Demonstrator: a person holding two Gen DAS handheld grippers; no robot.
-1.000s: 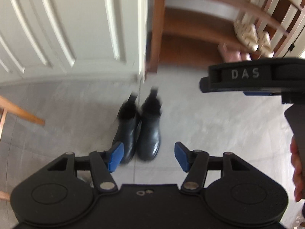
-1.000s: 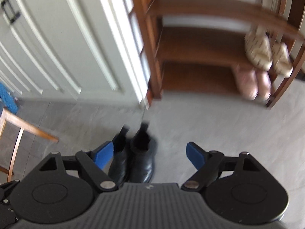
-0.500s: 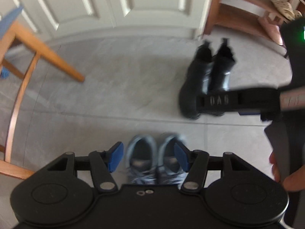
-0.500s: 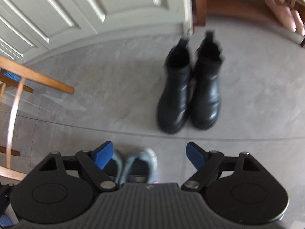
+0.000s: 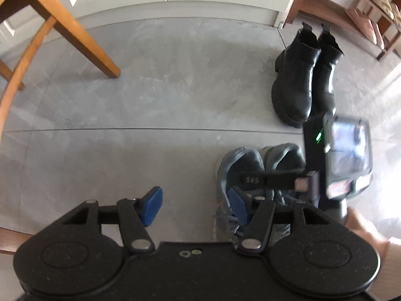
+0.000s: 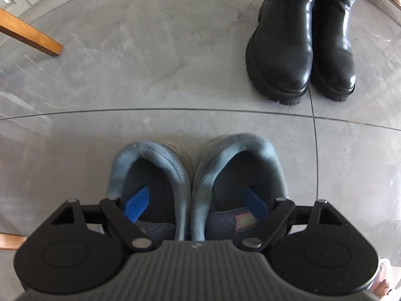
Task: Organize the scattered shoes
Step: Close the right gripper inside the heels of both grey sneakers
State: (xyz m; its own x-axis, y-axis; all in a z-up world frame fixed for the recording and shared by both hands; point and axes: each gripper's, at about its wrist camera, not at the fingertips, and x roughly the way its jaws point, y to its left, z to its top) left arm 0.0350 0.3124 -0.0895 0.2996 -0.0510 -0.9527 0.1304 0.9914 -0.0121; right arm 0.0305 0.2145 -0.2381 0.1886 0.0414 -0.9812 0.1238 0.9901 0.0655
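The grey sneakers (image 6: 195,190) are straddled, heels up-frame, by the wide, empty right gripper (image 6: 196,204); the half-open, empty left gripper (image 5: 195,207) is offset left.

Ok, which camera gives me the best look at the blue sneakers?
The right wrist view: the blue sneakers sit centred and sharp, side by side, both openings visible. In the left wrist view they sit off to the right, partly hidden behind the right hand-held gripper.

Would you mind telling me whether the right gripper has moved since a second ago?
Yes. The right gripper has come down from near the black boots to the blue sneakers.
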